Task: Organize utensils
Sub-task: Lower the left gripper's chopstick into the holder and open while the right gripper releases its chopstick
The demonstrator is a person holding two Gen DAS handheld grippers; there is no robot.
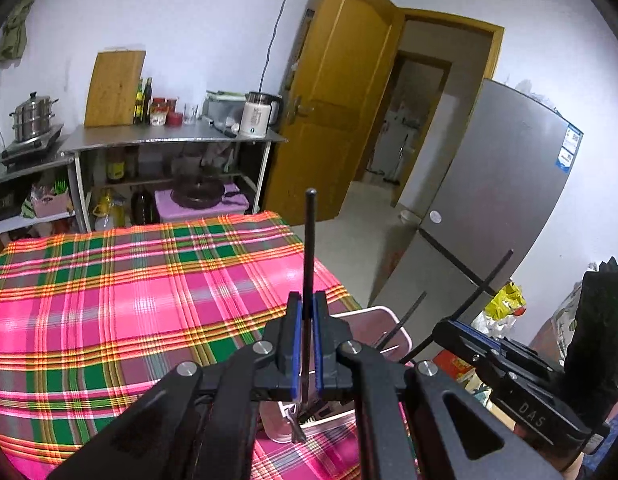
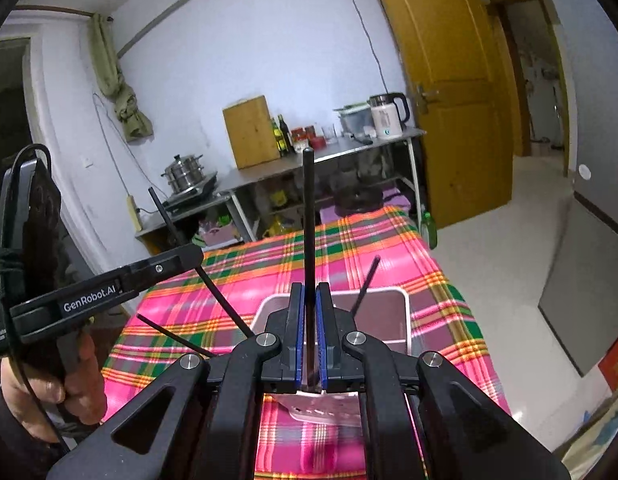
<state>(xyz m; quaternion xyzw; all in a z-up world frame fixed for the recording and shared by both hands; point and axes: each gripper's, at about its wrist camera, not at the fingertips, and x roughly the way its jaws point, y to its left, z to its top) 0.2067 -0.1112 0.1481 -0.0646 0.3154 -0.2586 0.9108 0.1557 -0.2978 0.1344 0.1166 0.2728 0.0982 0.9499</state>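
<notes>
My left gripper [image 1: 307, 308] is shut on a black-handled utensil [image 1: 309, 248]; its handle points up and its metal end hangs below the jaws. My right gripper [image 2: 307, 300] is shut on a black-handled slotted spatula [image 2: 309, 216], whose white slotted blade [image 2: 329, 410] shows below the jaws. A white utensil bin [image 2: 405, 312] stands on the plaid tablecloth [image 2: 269, 280] just ahead of the right gripper, with black handles [image 2: 367, 284] sticking out. The bin also shows in the left wrist view [image 1: 389, 316]. The left gripper is seen in the right wrist view [image 2: 189, 256], the right in the left wrist view [image 1: 449, 326].
A steel counter [image 1: 169, 138] with kettle, cutting board and bottles stands behind the table. An orange door [image 1: 341, 100] is open, and a grey fridge [image 1: 501, 184] stands right of the table. A steamer pot [image 1: 31, 118] sits far left.
</notes>
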